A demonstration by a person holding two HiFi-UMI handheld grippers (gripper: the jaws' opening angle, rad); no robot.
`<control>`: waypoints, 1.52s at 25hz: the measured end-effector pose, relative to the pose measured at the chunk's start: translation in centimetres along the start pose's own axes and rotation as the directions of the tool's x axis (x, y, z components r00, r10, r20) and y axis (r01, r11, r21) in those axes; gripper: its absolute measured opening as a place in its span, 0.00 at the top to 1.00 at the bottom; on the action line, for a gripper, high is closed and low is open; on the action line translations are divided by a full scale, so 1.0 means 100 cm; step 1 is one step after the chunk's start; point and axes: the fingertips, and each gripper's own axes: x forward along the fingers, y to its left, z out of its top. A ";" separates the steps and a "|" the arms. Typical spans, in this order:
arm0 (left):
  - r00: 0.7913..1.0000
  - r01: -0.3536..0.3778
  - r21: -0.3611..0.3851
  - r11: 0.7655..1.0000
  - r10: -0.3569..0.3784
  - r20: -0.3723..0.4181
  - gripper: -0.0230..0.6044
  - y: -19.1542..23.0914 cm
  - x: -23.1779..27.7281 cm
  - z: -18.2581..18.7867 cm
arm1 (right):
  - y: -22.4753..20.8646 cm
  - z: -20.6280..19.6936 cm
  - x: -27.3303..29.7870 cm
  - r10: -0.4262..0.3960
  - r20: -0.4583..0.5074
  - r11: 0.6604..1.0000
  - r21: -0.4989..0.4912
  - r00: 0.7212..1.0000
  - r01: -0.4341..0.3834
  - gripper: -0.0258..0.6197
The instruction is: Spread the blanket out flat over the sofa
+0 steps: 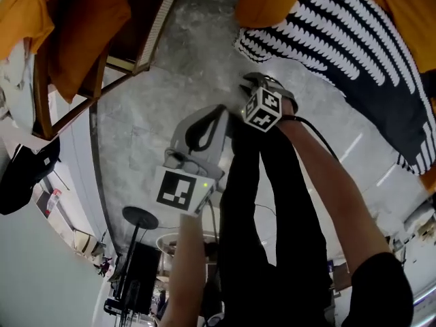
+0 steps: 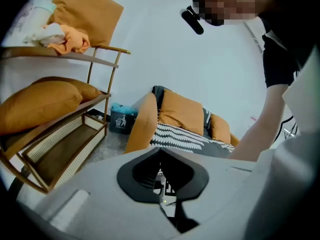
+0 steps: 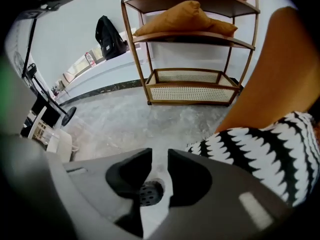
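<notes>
Grey mottled floor (image 3: 125, 119), centre frame. Wooden three-tier shelf (image 3: 200, 3) upper middle, rattan-sided bottom tier, orange cushions (image 3: 180, 18) on middle tier. Plain white wall (image 2: 165, 49) behind. Black bag (image 3: 107, 36) upper left. Small dark bin (image 2: 122, 120) at wall foot.

blanket (image 1: 340, 39): black-white scalloped stripes | sofa (image 1: 272, 2): orange | floor (image 1: 184, 80): mottled grey | shelf cushions (image 3: 180, 16): orange

You're wearing a black short-sleeved top, its sleeve (image 1: 378, 288) showing at five o'clock in the head view, and black trousers (image 1: 266, 237) at six. Your left gripper (image 1: 204, 131) and right gripper (image 1: 259, 84) are showing grey shells with black pads. Each is carrying a black-and-white marker cube (image 1: 180, 189), and a black cable (image 1: 317, 138) is trailing off the right one.
</notes>
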 end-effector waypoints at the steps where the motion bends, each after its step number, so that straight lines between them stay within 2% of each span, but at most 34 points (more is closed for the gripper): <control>1: 1.000 0.002 0.005 1.000 -0.002 -0.002 0.95 -0.008 -0.005 0.010 | 0.005 -0.003 -0.016 0.003 -0.004 1.000 0.016 1.000 -0.003 0.80; 3: 1.000 0.010 0.027 1.000 -0.010 -0.013 0.95 -0.023 -0.010 0.026 | 0.006 -0.008 -0.047 -0.007 -0.009 0.999 0.052 1.000 0.007 0.80; 6: 1.000 0.020 0.060 0.998 -0.019 -0.013 0.95 -0.038 -0.013 0.044 | -0.008 -0.009 -0.088 -0.069 0.013 0.992 0.107 0.998 0.067 0.81; 11: 0.999 0.042 0.060 0.997 -0.042 -0.002 0.95 -0.068 -0.031 0.070 | -0.028 -0.005 -0.167 -0.169 0.059 0.970 0.189 0.984 0.155 0.84; 17: 0.992 0.123 0.121 0.985 -0.125 0.005 0.95 -0.107 -0.055 0.095 | -0.051 0.015 -0.261 -0.320 0.101 0.912 0.303 0.942 0.277 0.87; 19: 0.989 0.147 0.121 0.982 -0.147 -0.006 0.95 -0.117 -0.068 0.102 | -0.045 0.023 -0.291 -0.355 0.089 0.890 0.337 0.931 0.307 0.87; 23: 0.983 0.184 0.127 0.975 -0.180 -0.042 0.95 -0.152 -0.109 0.118 | -0.007 0.032 -0.361 -0.386 0.091 0.865 0.381 0.918 0.326 0.90; 29: 0.968 0.250 0.200 0.947 -0.250 -0.028 0.95 -0.199 -0.157 0.163 | 0.031 0.043 -0.463 -0.483 0.137 0.797 0.478 0.865 0.369 0.92; 33: 0.956 0.287 0.242 0.927 -0.295 -0.003 0.95 -0.234 -0.179 0.185 | 0.052 0.045 -0.527 -0.562 0.179 0.746 0.532 0.808 0.401 0.92; 38: 0.934 0.338 0.246 0.908 -0.356 0.030 0.95 -0.275 -0.197 0.194 | 0.071 0.032 -0.580 -0.637 0.200 0.676 0.609 0.745 0.415 0.96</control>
